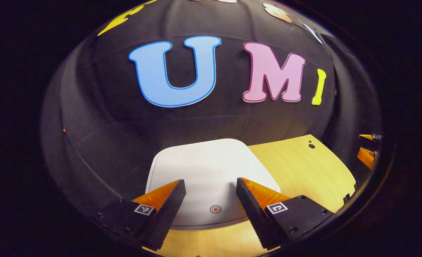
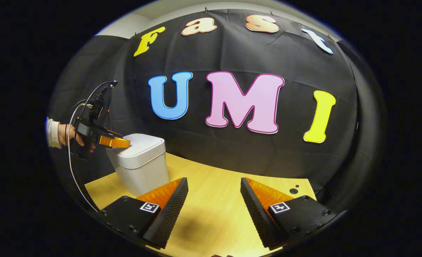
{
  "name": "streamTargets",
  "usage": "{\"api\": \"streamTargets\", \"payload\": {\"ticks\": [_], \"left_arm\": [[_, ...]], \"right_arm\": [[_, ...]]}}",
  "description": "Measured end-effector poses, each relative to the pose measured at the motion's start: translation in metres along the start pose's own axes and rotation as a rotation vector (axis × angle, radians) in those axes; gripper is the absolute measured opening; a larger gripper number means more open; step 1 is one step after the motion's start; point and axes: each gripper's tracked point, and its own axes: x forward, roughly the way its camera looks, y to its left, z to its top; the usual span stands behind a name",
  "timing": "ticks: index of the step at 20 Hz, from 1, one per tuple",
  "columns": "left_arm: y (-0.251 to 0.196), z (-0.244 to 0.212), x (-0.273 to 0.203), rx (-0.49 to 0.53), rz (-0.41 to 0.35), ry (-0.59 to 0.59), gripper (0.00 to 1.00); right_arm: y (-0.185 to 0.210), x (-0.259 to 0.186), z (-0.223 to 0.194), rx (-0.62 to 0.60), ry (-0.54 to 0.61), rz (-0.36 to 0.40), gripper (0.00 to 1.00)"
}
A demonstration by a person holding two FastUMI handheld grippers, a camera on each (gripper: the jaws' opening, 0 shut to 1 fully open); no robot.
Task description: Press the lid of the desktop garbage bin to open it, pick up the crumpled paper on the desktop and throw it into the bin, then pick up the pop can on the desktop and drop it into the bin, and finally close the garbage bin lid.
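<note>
Left gripper view: my left gripper (image 1: pixel 211 185), fingers wide apart and empty, hovers over the shut, rigid bin lid (image 1: pixel 203 167) on the counter (image 1: pixel 303 167); I'd press its red-dot mark (image 1: pixel 215 209).

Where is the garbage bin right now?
In the right gripper view the garbage bin stands at the desk's far left, lid shut, with the left gripper just above it.

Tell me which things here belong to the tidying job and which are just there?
Part of the job:
- bin, white
- lid, shut, with a round button
- left gripper, open, just above the lid
- right gripper, open, over the table

Just there:
- wooden table
- black cloth wall
- cables
</note>
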Motion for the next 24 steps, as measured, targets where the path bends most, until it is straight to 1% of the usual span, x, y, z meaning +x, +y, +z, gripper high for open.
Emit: {"api": "streamTargets", "payload": {"ticks": [2, 4, 9, 12, 15, 16, 17, 19, 22, 23, 24], "left_arm": [[0.000, 0.007, -0.006, 0.000, 0.019, -0.031, 0.95], [-0.002, 0.019, -0.014, 0.007, 0.034, -0.079, 0.95], [-0.049, 0.043, -0.045, 0.020, 0.046, -0.222, 0.95], [-0.082, 0.046, -0.059, 0.007, 0.056, -0.286, 0.95], [-0.108, 0.048, -0.085, 0.019, 0.080, -0.348, 0.94], [-0.116, 0.051, -0.096, 0.026, 0.088, -0.379, 0.92], [-0.124, 0.059, -0.107, 0.030, 0.087, -0.434, 0.96], [-0.138, 0.064, -0.133, 0.014, 0.080, -0.475, 0.94], [-0.156, 0.059, -0.164, -0.014, 0.035, -0.492, 0.95], [-0.161, 0.052, -0.173, -0.009, 0.016, -0.485, 0.95], [-0.159, 0.047, -0.182, -0.008, 0.018, -0.484, 0.95]], "right_arm": [[-0.001, -0.006, 0.004, 0.010, -0.003, 0.002, 0.95], [-0.003, -0.012, 0.009, 0.023, -0.014, -0.003, 0.95], [-0.011, -0.028, 0.011, 0.063, -0.013, -0.002, 0.95], [-0.022, -0.036, 0.015, 0.039, -0.022, -0.011, 0.95], [-0.024, -0.048, 0.027, 0.043, -0.060, 0.000, 0.95], [-0.025, -0.052, 0.034, 0.044, -0.085, -0.005, 0.95], [-0.026, -0.055, 0.037, 0.045, -0.097, -0.018, 0.95], [-0.024, -0.069, 0.045, 0.058, -0.116, -0.046, 0.95], [-0.019, -0.096, 0.060, 0.058, -0.177, -0.104, 0.96], [-0.018, -0.104, 0.062, 0.050, -0.187, -0.132, 0.96], [-0.013, -0.114, 0.063, 0.058, -0.180, -0.150, 0.96]]}}
